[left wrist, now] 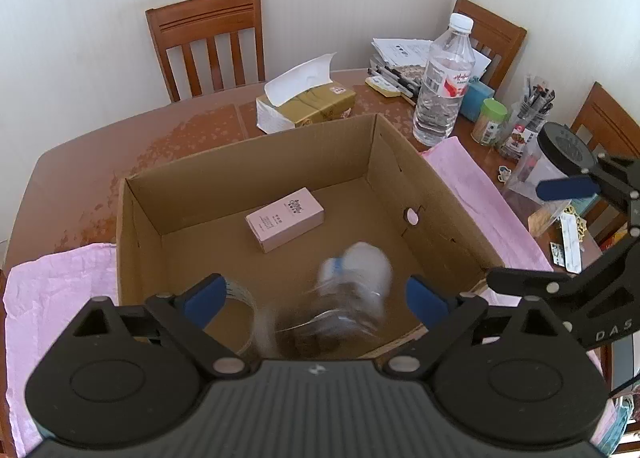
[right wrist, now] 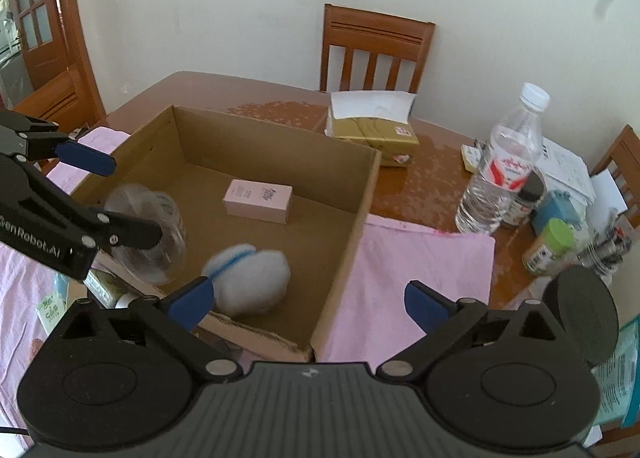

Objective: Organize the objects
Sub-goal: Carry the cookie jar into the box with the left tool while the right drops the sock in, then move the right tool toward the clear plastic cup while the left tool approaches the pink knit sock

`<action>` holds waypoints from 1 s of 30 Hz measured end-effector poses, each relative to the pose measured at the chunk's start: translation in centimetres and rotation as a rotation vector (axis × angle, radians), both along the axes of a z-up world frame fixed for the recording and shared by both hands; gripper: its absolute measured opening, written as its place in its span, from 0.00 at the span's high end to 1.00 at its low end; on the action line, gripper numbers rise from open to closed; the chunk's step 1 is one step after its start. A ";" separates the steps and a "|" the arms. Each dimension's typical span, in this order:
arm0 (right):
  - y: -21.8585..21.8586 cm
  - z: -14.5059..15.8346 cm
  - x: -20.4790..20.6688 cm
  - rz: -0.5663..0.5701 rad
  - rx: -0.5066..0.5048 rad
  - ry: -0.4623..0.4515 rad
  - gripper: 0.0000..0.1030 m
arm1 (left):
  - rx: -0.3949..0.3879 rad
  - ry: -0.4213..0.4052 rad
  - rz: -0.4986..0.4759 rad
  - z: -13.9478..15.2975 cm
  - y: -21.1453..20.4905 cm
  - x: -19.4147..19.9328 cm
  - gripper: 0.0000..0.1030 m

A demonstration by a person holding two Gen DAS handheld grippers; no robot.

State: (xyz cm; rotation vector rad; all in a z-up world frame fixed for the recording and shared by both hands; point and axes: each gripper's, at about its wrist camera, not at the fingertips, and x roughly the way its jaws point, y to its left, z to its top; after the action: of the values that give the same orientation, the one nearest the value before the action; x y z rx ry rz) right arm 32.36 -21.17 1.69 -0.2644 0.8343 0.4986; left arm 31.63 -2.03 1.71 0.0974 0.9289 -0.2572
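An open cardboard box stands on a pink cloth, with a small pink carton lying on its floor. A blurred white fluffy thing with a blue band is inside the box near its front wall. A blurred clear jar is low in the box's front corner. My left gripper stands open over the jar, and its pads do not touch it. My right gripper is open over the box's right front corner, holding nothing.
Behind the box sit a tissue box and a water bottle. A green-lidded jar, a pen holder and a black-lidded container crowd the right side. Wooden chairs ring the table.
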 end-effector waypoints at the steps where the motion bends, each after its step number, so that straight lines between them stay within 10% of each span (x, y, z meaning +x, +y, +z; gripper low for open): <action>1: -0.2 -0.1 -0.1 -0.005 0.000 0.001 0.00 | 0.000 0.000 0.003 0.0 -0.1 -0.1 0.06; 30: -3.4 -5.0 -5.9 -0.086 0.038 0.088 0.00 | 0.005 -0.049 0.177 -2.3 1.5 -10.7 0.02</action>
State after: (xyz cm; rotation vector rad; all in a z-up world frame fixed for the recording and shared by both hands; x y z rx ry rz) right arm 26.48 -24.57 -3.35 -0.1719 0.9169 0.4470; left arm 20.89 -0.56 -0.59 0.0260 0.8835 -0.0885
